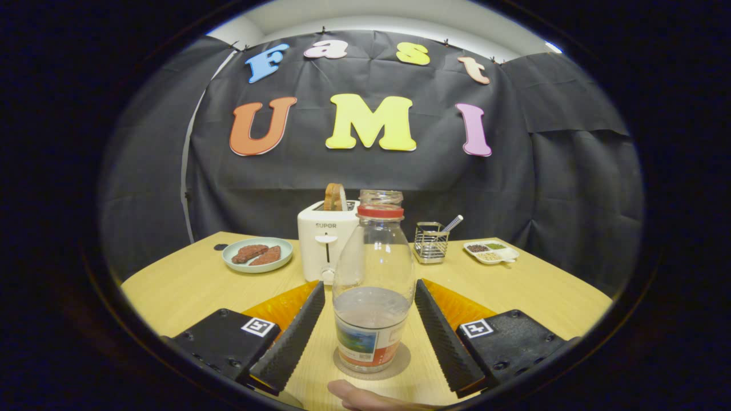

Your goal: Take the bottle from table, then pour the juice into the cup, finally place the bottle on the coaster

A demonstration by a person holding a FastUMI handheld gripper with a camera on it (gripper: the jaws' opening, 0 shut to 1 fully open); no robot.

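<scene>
A clear bottle (374,285) with a red neck ring and a printed label stands upright on a round coaster (401,365) on the wooden table (183,291). It holds a shallow layer of pale juice. My gripper (368,285) is open, with one finger on each side of the bottle and a small gap on both sides, touching nothing. Right behind the bottle's neck I see the rim of a clear glass cup (381,197); its lower part is hidden by the bottle.
A white toaster (322,245) with a bread slice stands behind the bottle on the left. A green plate (257,254) with two brown pieces lies further left. A wire holder (430,243) and a divided white dish (491,252) sit at the back right. A person's fingertip (365,397) rests by the coaster.
</scene>
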